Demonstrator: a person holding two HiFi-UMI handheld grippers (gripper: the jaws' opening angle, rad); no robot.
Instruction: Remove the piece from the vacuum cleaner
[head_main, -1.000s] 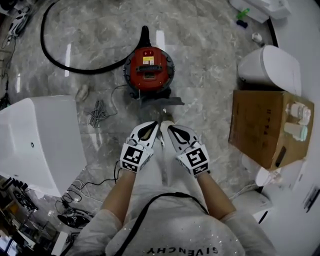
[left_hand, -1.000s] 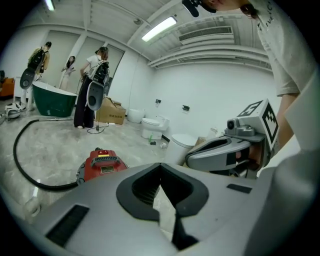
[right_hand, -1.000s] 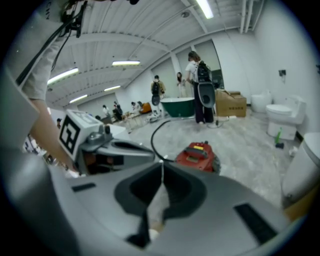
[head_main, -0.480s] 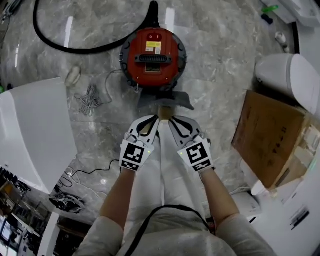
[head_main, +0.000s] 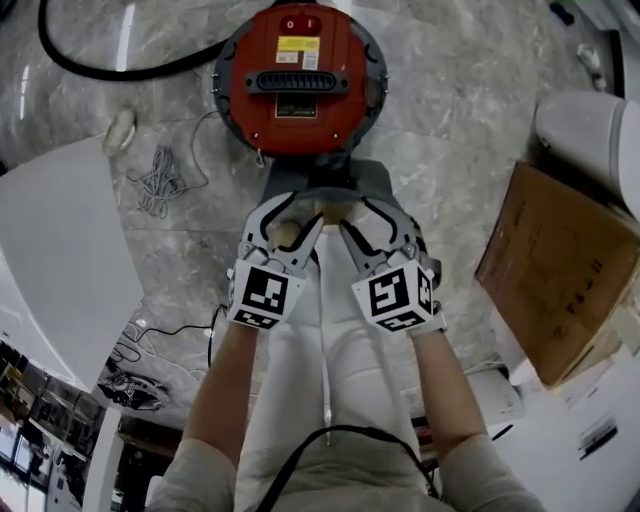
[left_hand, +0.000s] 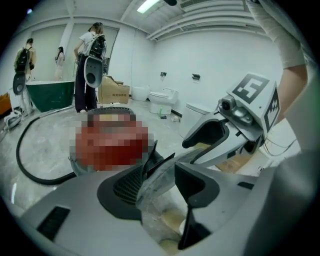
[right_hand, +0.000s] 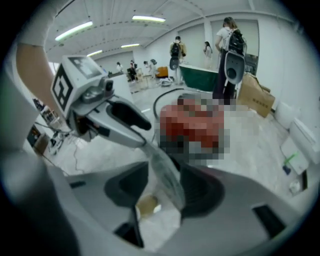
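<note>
The floor carries everything; no table is in use. To the left a white panel is set close, and to the right a cardboard box. Both are well apart from the work.

The vac. cleaner is parked at the top of the head view, w/ its black hose led off to the left. The grey piece is seen against the cleaner's near side, low at the floor & just ahead of both tools, so it can be reached from above w/o leaning over the body.

The left tool & right tool are held side by side, pointed down at the piece's near edge. The jaws of both have just been opening & stand apart. In each gripper view a grey strip, prob. the piece's rim, is seen in the gap, but no pad is pressed on it, so nothing is gripped. Judged: approach step, grasp not yet made.

Open floor is left toward the person for a pull-back. A cable bundle lies near the cleaner's left, apart from the piece.
</note>
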